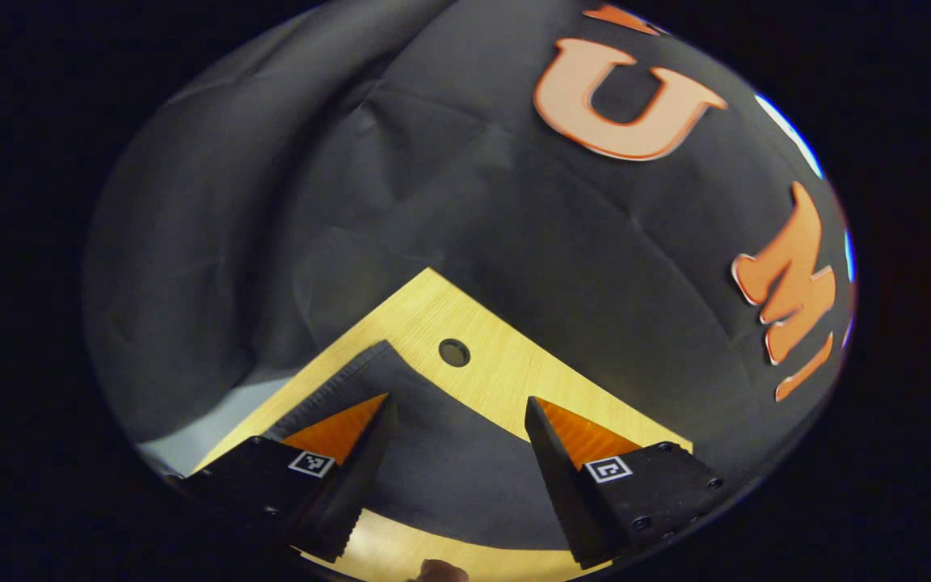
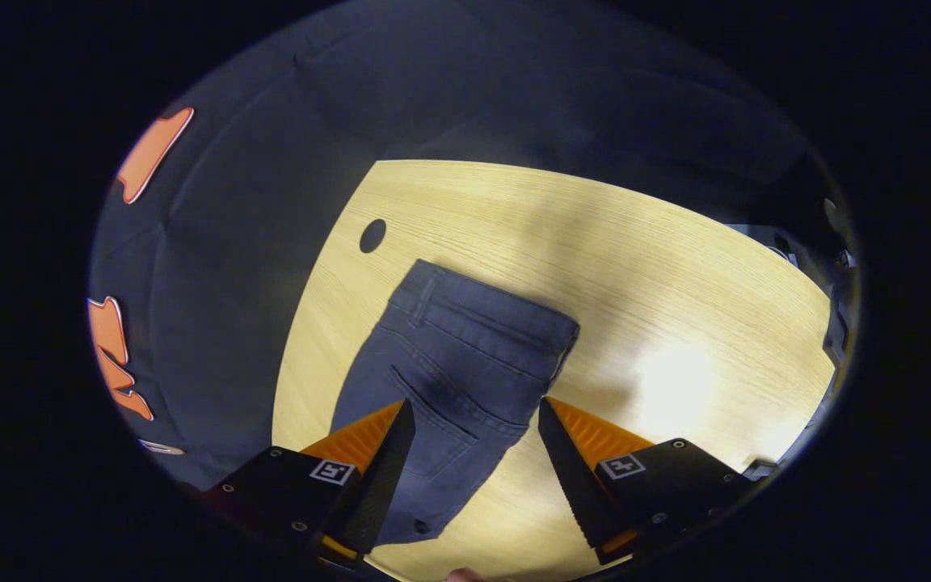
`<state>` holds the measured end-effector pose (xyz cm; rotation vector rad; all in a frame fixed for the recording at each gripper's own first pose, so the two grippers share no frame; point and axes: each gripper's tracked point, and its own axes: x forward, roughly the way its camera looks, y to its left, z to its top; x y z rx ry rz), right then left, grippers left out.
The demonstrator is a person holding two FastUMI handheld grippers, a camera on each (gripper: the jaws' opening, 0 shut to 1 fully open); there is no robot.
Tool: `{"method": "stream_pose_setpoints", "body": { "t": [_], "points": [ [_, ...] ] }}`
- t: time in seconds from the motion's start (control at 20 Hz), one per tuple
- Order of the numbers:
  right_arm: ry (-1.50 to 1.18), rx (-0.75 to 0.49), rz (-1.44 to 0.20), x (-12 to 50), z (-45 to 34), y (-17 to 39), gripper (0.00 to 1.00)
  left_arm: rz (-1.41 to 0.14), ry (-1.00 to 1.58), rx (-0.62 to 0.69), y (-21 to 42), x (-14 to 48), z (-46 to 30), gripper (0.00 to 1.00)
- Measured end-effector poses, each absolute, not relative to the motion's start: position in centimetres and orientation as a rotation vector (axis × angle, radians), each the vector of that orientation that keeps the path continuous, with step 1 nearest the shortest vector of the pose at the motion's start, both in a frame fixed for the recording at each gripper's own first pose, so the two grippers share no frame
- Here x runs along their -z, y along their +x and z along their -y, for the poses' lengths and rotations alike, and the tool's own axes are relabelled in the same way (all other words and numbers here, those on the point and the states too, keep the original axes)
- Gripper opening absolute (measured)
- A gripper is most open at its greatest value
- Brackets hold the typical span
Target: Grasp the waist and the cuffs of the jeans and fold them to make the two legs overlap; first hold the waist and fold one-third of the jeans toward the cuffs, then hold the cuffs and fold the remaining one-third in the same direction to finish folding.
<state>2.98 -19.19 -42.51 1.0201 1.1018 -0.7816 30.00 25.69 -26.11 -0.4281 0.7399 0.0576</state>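
Dark blue jeans (image 2: 465, 356) lie flat on a light wooden table (image 2: 635, 267), the waistband (image 2: 490, 311) at the far end and a back pocket facing up. My right gripper (image 2: 475, 401) hovers open above the seat of the jeans, a finger on each side of the pocket area. In the left gripper view, a dark end of the jeans (image 1: 457, 461) with a ridged edge lies near the table's corner (image 1: 498, 364). My left gripper (image 1: 459, 398) is open over it, with cloth showing between the fingers but not pinched.
A round hole (image 2: 372, 235) pierces the table just beyond the jeans; the same hole (image 1: 454, 352) shows near the corner. The black booth cloth (image 1: 514, 202) hangs close behind the table's edges. A pale floor patch (image 1: 215, 420) lies past the left edge.
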Motion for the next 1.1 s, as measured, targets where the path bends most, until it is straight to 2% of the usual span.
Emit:
{"method": "stream_pose_setpoints", "body": {
  "t": [0.15,0.4,0.65,0.75,0.85,0.9,0.95,1.0,1.05,1.1],
  "points": [
    [1.003,0.791,-1.123,43.7,19.7,2.7,0.94,-0.636,-0.276,-0.014,28.8,21.7,-24.2,0.96],
    [0.962,0.792,-1.157,45.9,19.8,2.6,0.94,-0.339,-0.098,0.026,26.8,12.5,-21.6,0.96],
    [0.94,0.777,-1.139,46.1,20.2,3.2,0.92,-0.289,-0.08,0.041,22.9,9.0,-18.7,0.95],
    [0.897,0.747,-1.146,46.2,20.4,3.1,0.86,-0.287,-0.095,0.043,21.3,8.9,-17.1,0.95],
    [0.884,0.757,-1.125,46.7,20.2,3.9,0.71,-0.308,-0.1,0.043,19.6,10.0,-15.5,0.95],
    [0.89,0.761,-1.099,47.2,19.7,4.4,0.52,-0.32,-0.113,0.032,19.0,10.9,-15.1,0.95],
    [0.865,0.772,-1.066,47.1,19.8,4.7,0.49,-0.336,-0.141,0.029,18.3,11.7,-14.1,0.95],
    [0.838,0.75,-1.045,47.4,19.7,4.7,0.4,-0.363,-0.162,0.041,17.5,12.7,-12.9,0.95],
    [0.826,0.771,-1.023,47.2,19.7,4.7,0.4,-0.383,-0.169,0.042,16.8,13.5,-12.0,0.95],
    [0.825,0.757,-1.021,47.6,19.7,5.0,0.29,-0.403,-0.164,0.054,16.3,14.3,-11.2,0.95]
  ]
}}
